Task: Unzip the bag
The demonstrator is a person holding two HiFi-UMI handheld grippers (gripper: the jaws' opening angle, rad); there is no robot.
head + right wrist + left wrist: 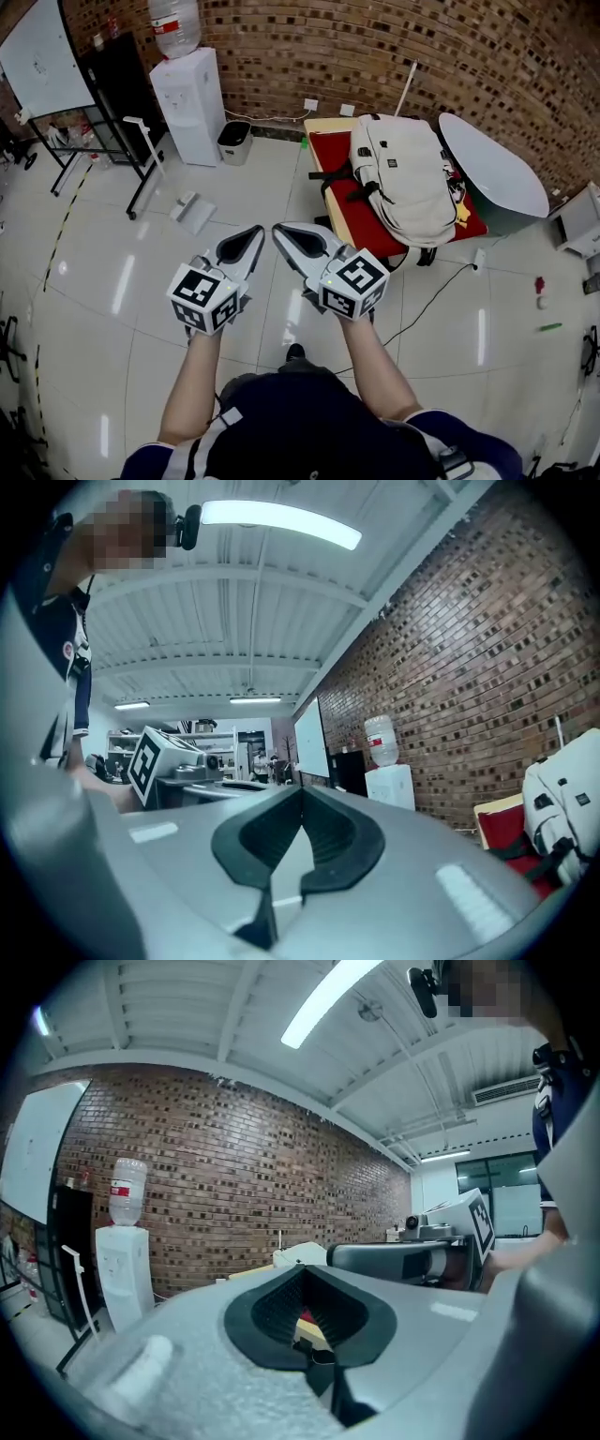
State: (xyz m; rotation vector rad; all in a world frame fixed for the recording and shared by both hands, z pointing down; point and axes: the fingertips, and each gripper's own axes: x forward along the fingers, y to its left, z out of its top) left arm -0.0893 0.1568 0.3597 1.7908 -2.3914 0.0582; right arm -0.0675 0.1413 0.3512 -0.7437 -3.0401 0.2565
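A pale tiled floor (141, 281) fills most of the head view, with a brick wall (375, 47) along the far side. Against that wall stands a low worktop (328, 155) with a red covering.

The bag (408, 178), a cream backpack, lies flat on the red covering, well apart from the person. Both arms reach forward over bare floor. The left claw (251, 234) and the right claw (286, 232) sit side by side, each with its jaws pressed together and nothing between them.

What could go wrong:
- The zip pull is likely small, so a shut or badly aimed claw may slide off it.
- The bag looks soft. If one claw pulls while the other does not steady it, the whole bag may drag across the covering.
- The dark straps (352, 192) on its left side could snag.

The bag's long axis runs away from the person, near edge towards the wall, leaning slightly leftwards at the far end. Which end is the top, and where the zip lies, cannot be told from this distance.
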